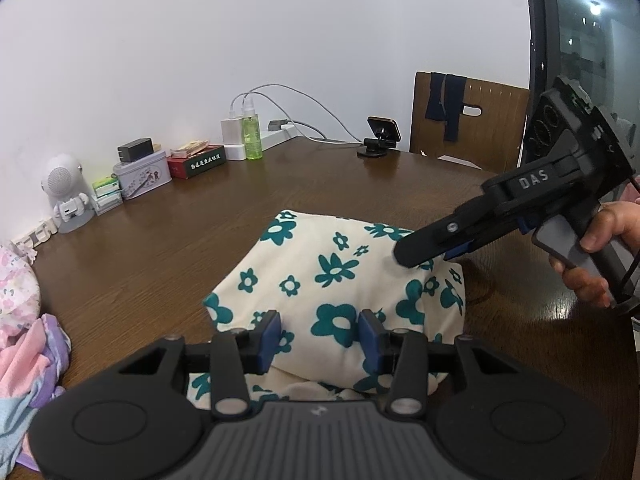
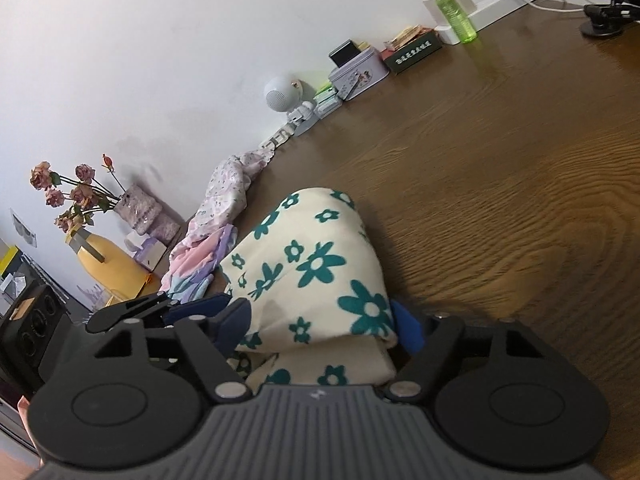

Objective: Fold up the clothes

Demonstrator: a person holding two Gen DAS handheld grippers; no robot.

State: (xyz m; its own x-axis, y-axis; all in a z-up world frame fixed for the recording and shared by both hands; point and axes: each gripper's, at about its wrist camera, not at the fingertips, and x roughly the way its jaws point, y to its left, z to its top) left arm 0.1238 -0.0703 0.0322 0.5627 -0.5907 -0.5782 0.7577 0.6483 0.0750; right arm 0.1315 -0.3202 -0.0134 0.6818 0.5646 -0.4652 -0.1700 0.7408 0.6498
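Your brown table [image 1: 360,184] holds the folded cream cloth with teal flowers [image 1: 340,280] near the front middle. Your left gripper [image 1: 319,340] sits open over its near edge, pads apart, not pinching. Your right gripper [image 2: 320,330] is open around the cloth's end; the cloth hides most of its fingers. Its side reads "DAS". A pink pile [image 1: 24,320] is cut off at the left. The red and green box [image 1: 197,161] has white writing, too small to read.
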